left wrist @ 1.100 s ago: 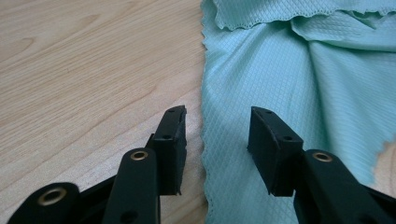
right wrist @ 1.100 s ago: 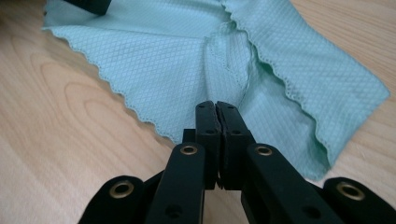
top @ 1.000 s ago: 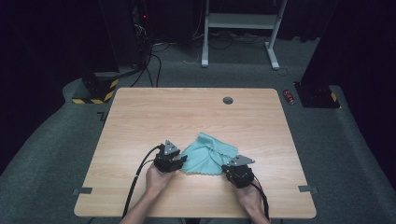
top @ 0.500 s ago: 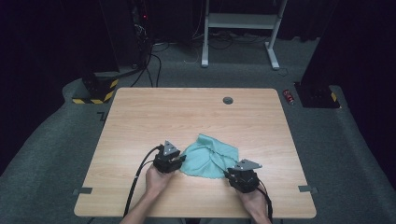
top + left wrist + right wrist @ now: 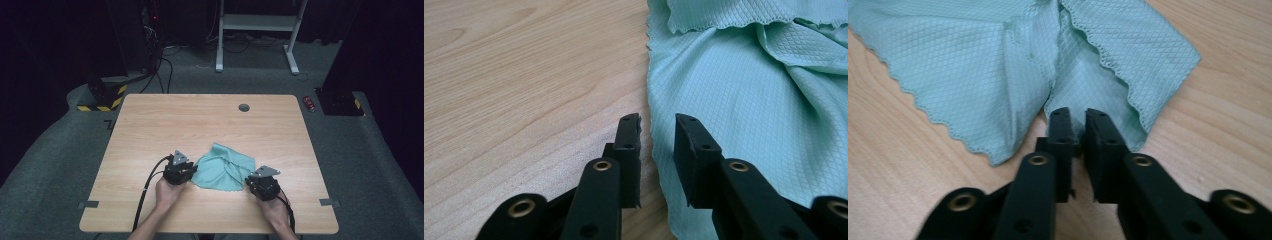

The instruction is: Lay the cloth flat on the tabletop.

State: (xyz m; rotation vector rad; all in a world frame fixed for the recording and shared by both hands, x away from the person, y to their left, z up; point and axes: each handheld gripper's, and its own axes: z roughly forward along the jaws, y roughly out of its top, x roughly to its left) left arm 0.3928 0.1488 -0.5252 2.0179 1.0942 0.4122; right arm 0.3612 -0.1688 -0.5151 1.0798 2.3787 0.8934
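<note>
A mint-green cloth (image 5: 220, 172) lies crumpled on the wooden table (image 5: 200, 120), near the front. My left gripper (image 5: 191, 173) sits at its left edge. In the left gripper view the cloth's (image 5: 749, 85) scalloped edge runs into the gap of the left gripper (image 5: 658, 125). Its jaws have just been closing, a gap remains and the pads are off the fabric. My right gripper (image 5: 249, 181) is at the cloth's near right corner. Its jaws have just been closing too. In the right gripper view the right gripper (image 5: 1073, 120) pinches a fold of the cloth (image 5: 998, 65).
A round cable hole (image 5: 244, 107) sits near the table's far edge. On the floor beyond lie a red can (image 5: 310, 103), a yellow-and-black striped base (image 5: 102, 100) and a white frame (image 5: 255, 30). Cables trail from both grippers toward the near edge.
My right gripper has shifted slightly toward the near right edge, staying at the cloth's corner. The left hand has kept still.
</note>
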